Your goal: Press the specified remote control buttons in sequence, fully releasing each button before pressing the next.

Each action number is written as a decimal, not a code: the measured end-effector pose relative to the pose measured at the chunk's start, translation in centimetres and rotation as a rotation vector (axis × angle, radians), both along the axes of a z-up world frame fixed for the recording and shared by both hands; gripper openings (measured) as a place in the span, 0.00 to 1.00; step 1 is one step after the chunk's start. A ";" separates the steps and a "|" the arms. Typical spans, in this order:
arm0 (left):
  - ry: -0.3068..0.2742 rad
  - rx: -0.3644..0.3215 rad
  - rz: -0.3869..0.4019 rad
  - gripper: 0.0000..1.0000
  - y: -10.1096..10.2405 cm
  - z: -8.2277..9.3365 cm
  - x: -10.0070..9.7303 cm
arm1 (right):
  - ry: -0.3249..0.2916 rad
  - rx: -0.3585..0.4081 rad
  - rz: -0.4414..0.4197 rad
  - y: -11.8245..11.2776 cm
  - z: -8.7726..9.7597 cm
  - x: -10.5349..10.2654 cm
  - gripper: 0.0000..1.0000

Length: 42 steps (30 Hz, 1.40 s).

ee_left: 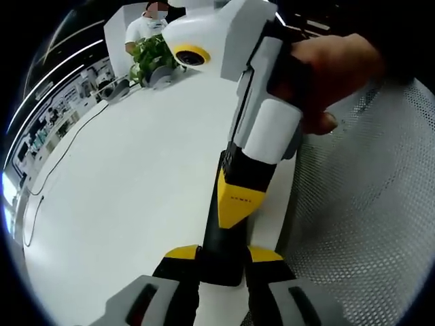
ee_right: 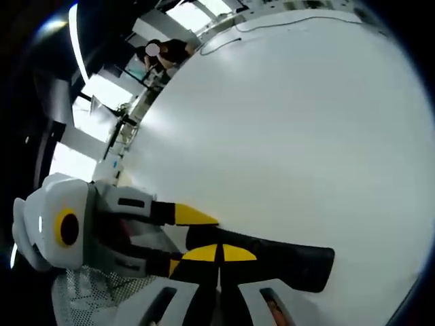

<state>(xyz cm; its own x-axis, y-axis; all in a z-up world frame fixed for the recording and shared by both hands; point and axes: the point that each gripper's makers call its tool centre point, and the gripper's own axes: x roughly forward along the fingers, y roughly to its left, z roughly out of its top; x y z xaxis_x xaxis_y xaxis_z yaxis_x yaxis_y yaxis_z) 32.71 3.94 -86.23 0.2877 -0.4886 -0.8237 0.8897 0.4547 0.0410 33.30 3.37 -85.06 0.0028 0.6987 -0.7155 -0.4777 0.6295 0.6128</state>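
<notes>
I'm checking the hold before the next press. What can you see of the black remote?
The remote is a slim, matte black bar, plastic by its look, lying lengthwise on the white table. The left gripper clamps one end between yellow-tipped jaws. The right gripper, tips together, appears to press its top. Buttons can't be made out.

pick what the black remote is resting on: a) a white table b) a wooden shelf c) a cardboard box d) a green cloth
a: the black remote lies flat on the white table, its near end between the tips of the right tongs.
</notes>
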 end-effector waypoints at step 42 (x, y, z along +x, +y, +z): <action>0.028 0.008 -0.013 0.24 -0.3 -0.1 0.3 | -0.055 -0.210 0.159 -0.4 -0.4 0.4 0.00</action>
<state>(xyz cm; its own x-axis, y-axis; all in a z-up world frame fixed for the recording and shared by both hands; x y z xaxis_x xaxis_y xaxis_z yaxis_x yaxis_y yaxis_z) 33.04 3.63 -86.38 0.2581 -0.4850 -0.8356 0.8963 0.4430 0.0197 33.75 2.95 -85.41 -0.0520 0.5295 -0.8467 -0.6099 0.6545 0.4468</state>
